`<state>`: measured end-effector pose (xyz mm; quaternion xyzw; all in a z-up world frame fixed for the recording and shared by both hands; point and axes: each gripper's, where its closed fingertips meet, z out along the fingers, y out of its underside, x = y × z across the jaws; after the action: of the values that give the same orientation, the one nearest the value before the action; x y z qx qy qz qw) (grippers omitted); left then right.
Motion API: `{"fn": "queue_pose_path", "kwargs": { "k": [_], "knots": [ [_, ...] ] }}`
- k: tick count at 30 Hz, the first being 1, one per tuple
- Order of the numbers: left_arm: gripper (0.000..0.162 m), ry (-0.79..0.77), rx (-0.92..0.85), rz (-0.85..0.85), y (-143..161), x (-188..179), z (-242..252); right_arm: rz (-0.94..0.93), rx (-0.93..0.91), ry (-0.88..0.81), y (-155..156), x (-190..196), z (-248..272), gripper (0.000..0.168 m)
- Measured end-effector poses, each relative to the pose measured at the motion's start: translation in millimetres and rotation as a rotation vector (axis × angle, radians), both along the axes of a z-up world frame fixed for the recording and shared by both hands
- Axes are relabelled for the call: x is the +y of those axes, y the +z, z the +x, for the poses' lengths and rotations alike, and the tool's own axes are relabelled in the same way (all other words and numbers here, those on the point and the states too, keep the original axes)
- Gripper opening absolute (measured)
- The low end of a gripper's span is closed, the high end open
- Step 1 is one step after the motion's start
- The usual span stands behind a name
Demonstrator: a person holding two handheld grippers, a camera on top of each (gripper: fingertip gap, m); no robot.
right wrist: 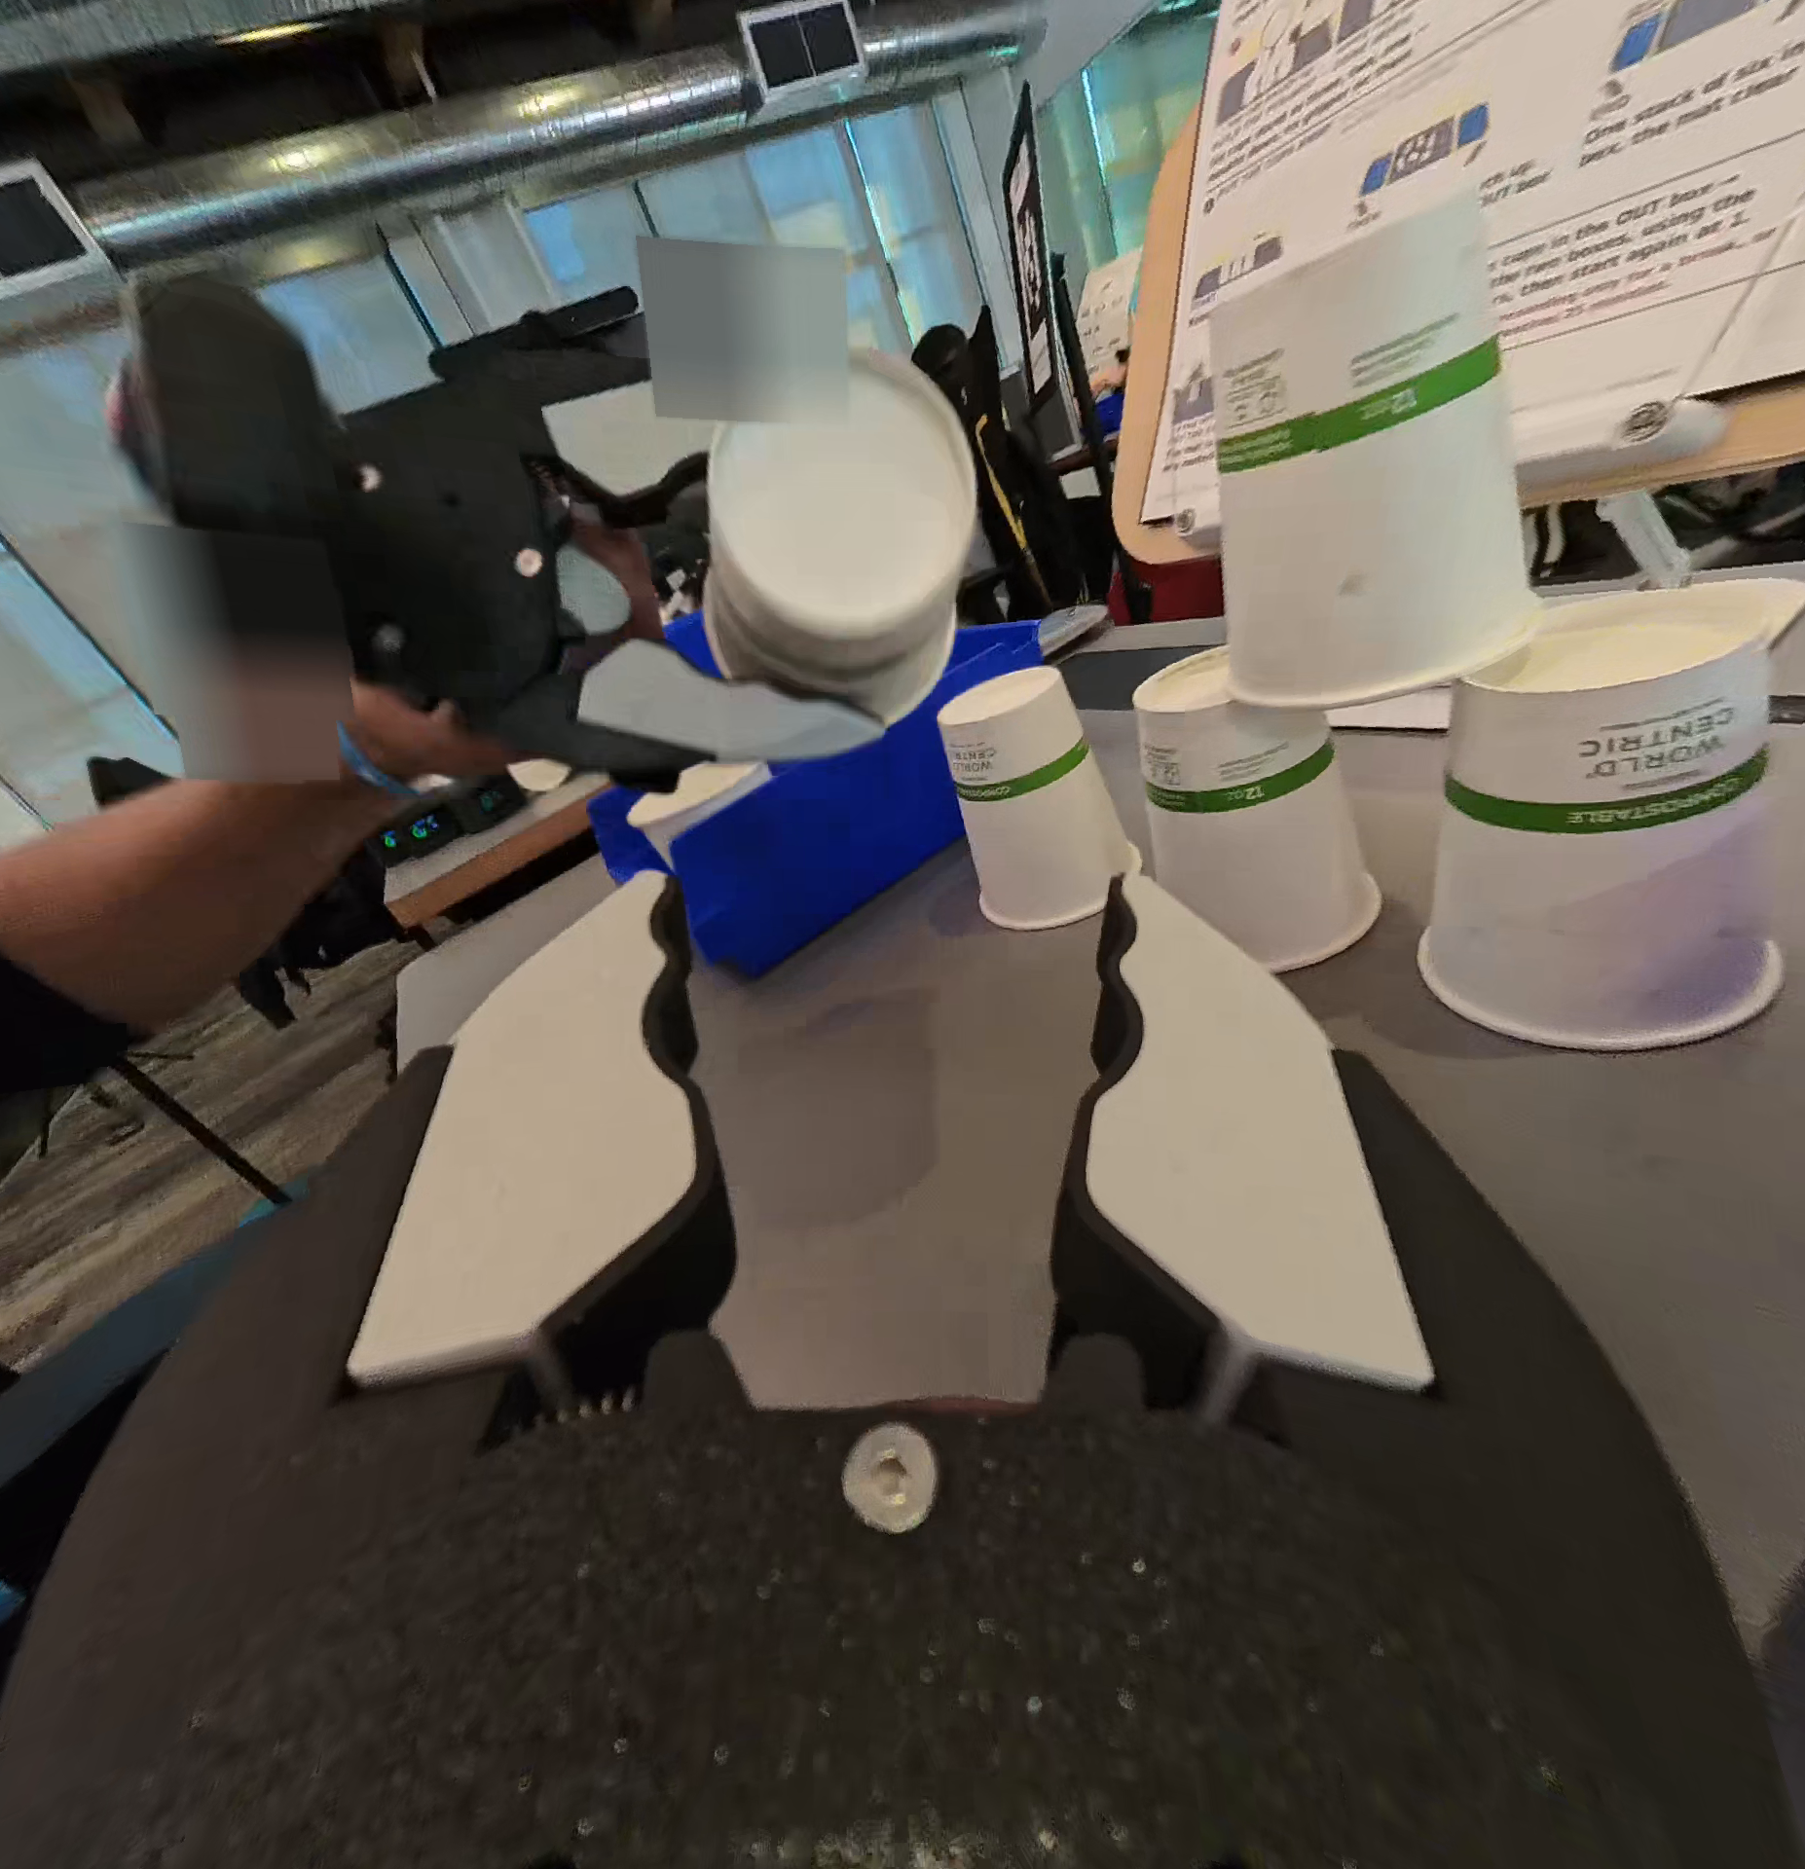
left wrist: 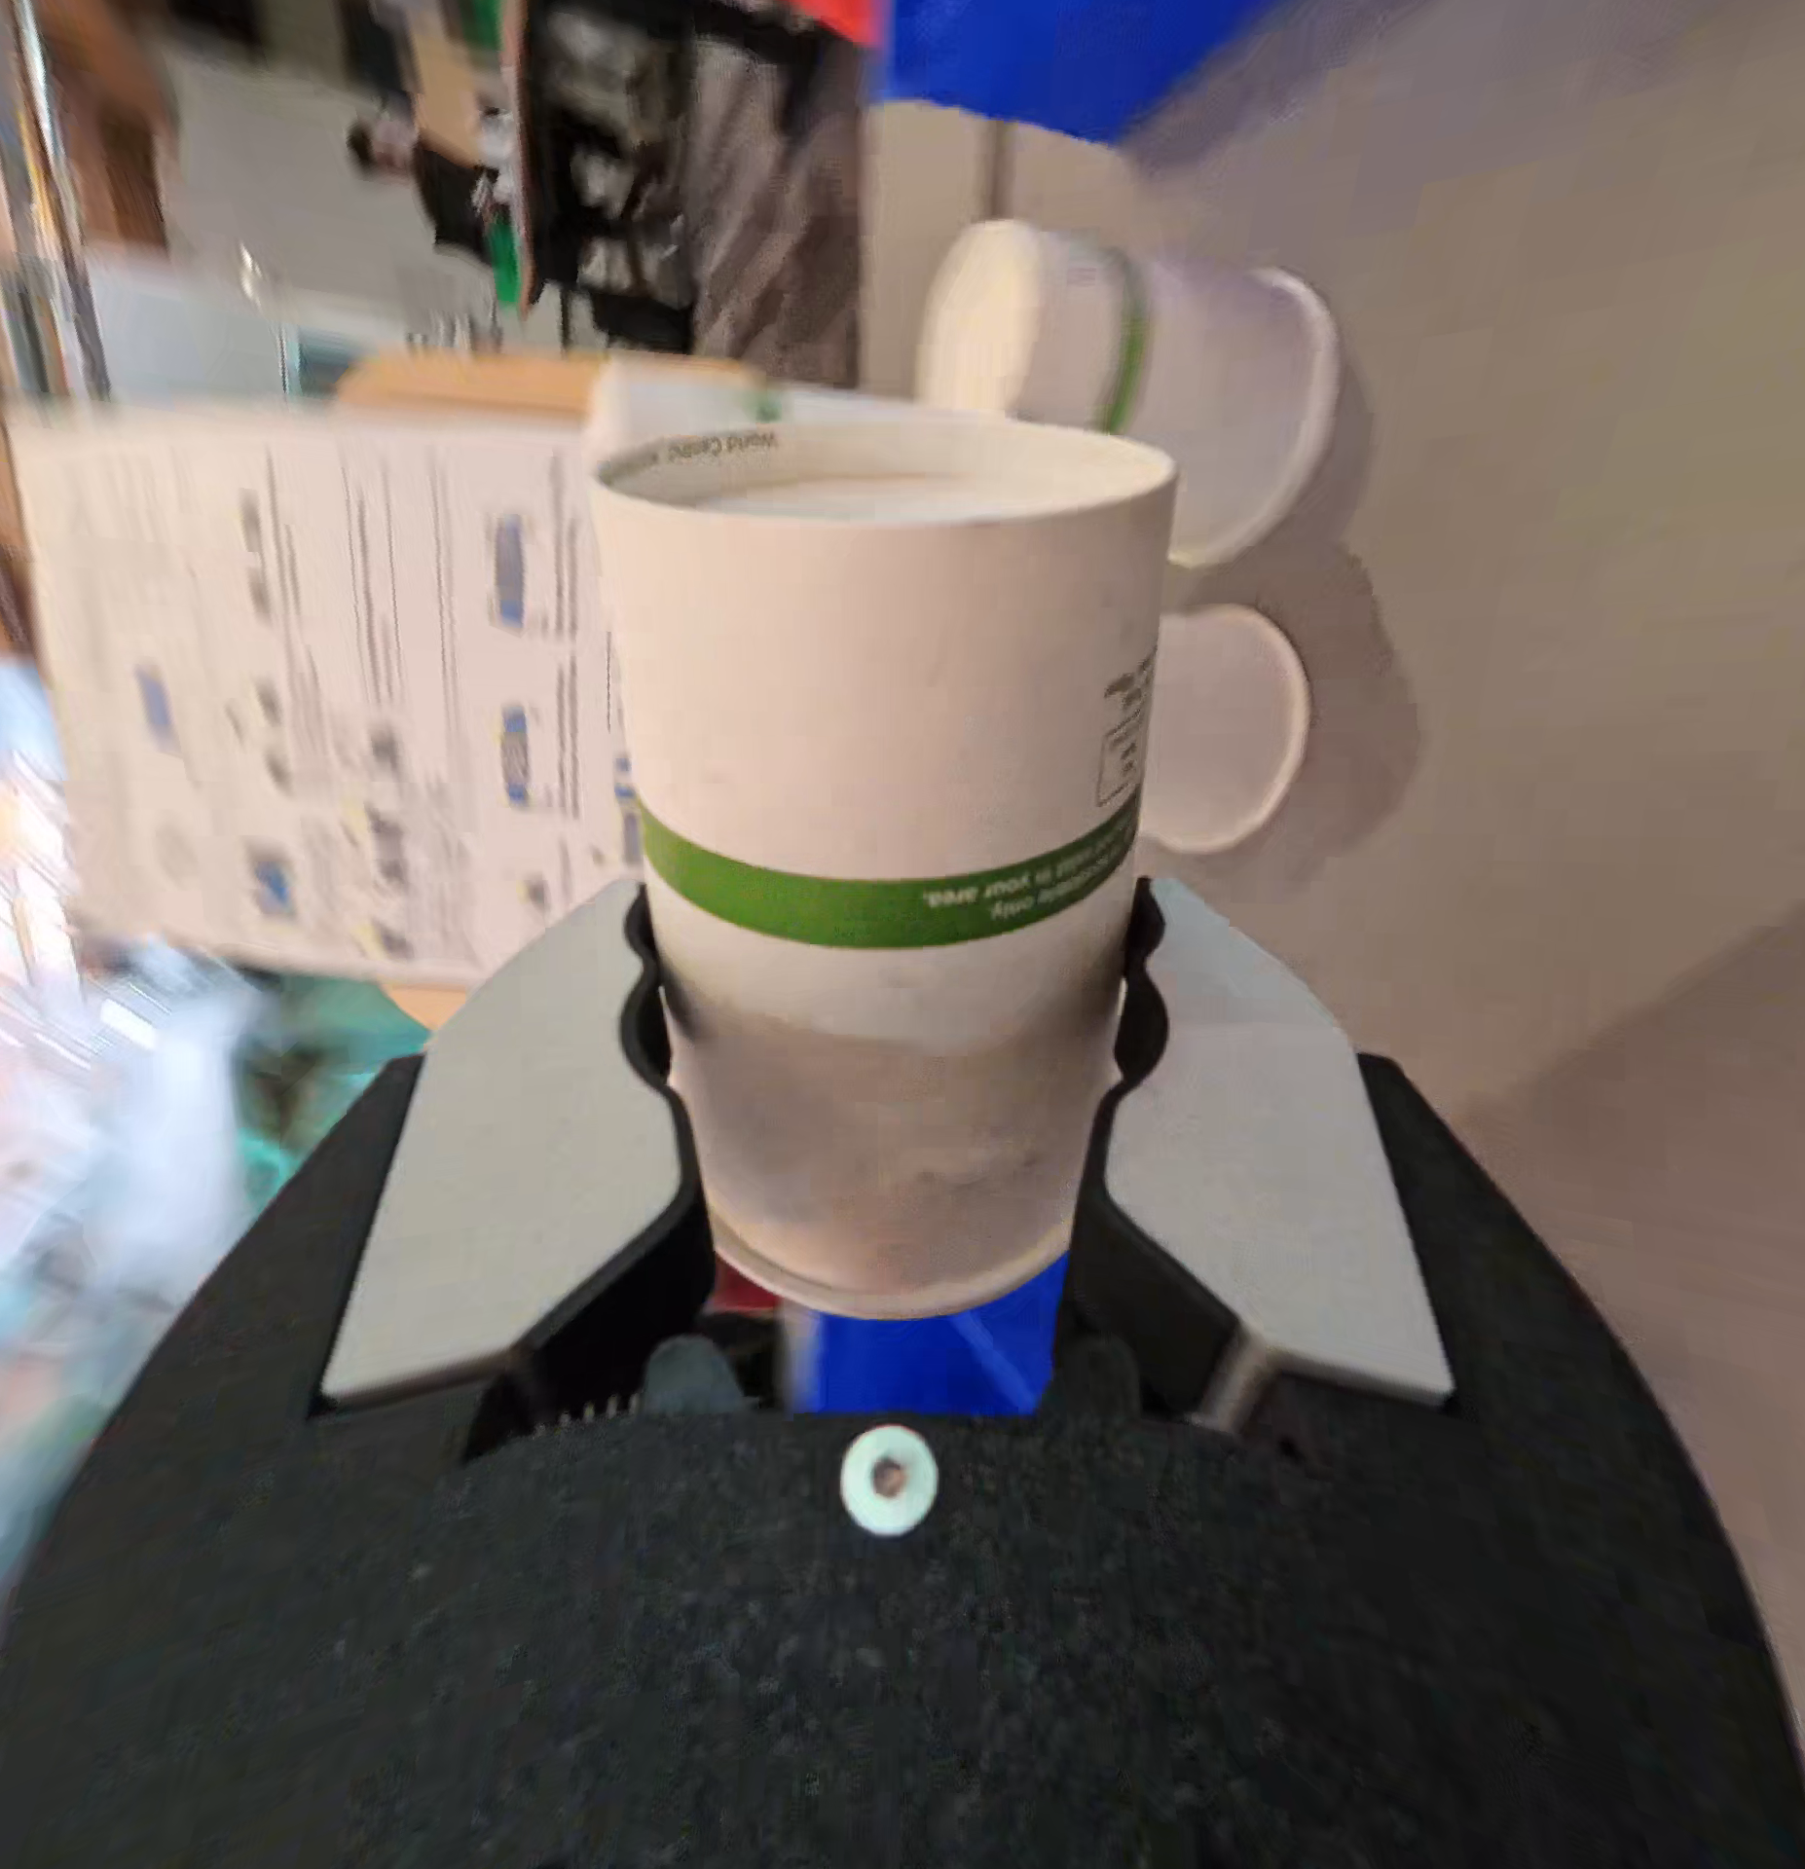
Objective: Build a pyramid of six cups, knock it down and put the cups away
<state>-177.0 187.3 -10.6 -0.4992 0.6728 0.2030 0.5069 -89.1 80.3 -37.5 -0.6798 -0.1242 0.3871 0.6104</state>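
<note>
Between the left fingers: the left gripper (left wrist: 893,1021) is closed on a held cup (left wrist: 883,809), its jaws pressed against the lower wall below the green band; the right wrist view shows it lifted above the blue bin (right wrist: 828,809).
Right tongs: the right gripper (right wrist: 893,1021) has its jaws spread wide with nothing between them, over bare grey table (right wrist: 1485,1264).
Bottom row: three cups stand upside down on the table, the near cup (right wrist: 1607,860), the middle cup (right wrist: 1252,809) and the far cup (right wrist: 1035,809), close together in a line.
Second tier: one upper cup (right wrist: 1354,506) sits on the middle and near cups, tilted.
Bin: another cup (right wrist: 691,804) waits inside.
Progress: building is roughly two thirds done by my judgement; two placements, the knock-down and the stowing are left.
</note>
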Motion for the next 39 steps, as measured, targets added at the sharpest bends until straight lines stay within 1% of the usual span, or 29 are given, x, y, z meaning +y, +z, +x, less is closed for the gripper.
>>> {"fn": "queue_pose_path", "kwargs": {
  "k": [3, 5, 6, 8, 11, 15, 18, 21, 26, 31, 34, 36, 37, 39],
  "knots": [
    [0.087, 0.17, -0.496, -0.252, 16, 38, -10, -0.026, 0.019, 0.013, -4, 1, 4, 0.071],
    [0.087, 0.253, -0.774, -0.384, 24, 58, -12, -0.047, 0.027, 0.028, -9, 1, 2, 0.07],
    [0.087, 0.287, -0.883, -0.42, 26, 66, -12, -0.058, 0.027, 0.039, -12, 0, -1, 0.069],
    [0.087, 0.377, -1.036, -0.463, 24, 81, -12, -0.067, 0.022, 0.058, -15, -3, -6, 0.067],
    [0.087, 0.485, -1.158, -0.487, 7, 99, -4, -0.064, 0.0, 0.071, -18, -6, -11, 0.065],
    [0.087, 0.559, -1.215, -0.441, -13, 116, 7, -0.077, 0.007, 0.086, -22, -8, -12, 0.063],
    [0.087, 0.604, -1.201, -0.403, -21, 123, 8, -0.084, 0.012, 0.091, -23, -9, -12, 0.063],
    [0.087, 0.593, -1.221, -0.457, -29, 122, 13, -0.087, 0.015, 0.096, -23, -8, -12, 0.063],
    [0.088, 0.581, -1.179, -0.405, -37, 122, 12, -0.093, 0.009, 0.108, -24, -9, -13, 0.063],
    [0.089, 0.564, -1.172, -0.391, -35, 119, 12, -0.097, 0.009, 0.118, -25, -10, -15, 0.064],
    [0.096, 0.504, -1.172, -0.436, -25, 108, 15, -0.101, 0.012, 0.127, -26, -11, -16, 0.065],
    [0.1, 0.448, -1.145, -0.513, -17, 92, 13, -0.101, 0.02, 0.125, -25, -11, -15, 0.065],
    [0.102, 0.423, -1.13, -0.542, -13, 82, 7, -0.102, 0.023, 0.127, -24, -11, -14, 0.066],
    [0.1, 0.384, -1.06, -0.583, -7, 61, -13, -0.095, 0.019, 0.127, -23, -12, -14, 0.066]
  ]
}}
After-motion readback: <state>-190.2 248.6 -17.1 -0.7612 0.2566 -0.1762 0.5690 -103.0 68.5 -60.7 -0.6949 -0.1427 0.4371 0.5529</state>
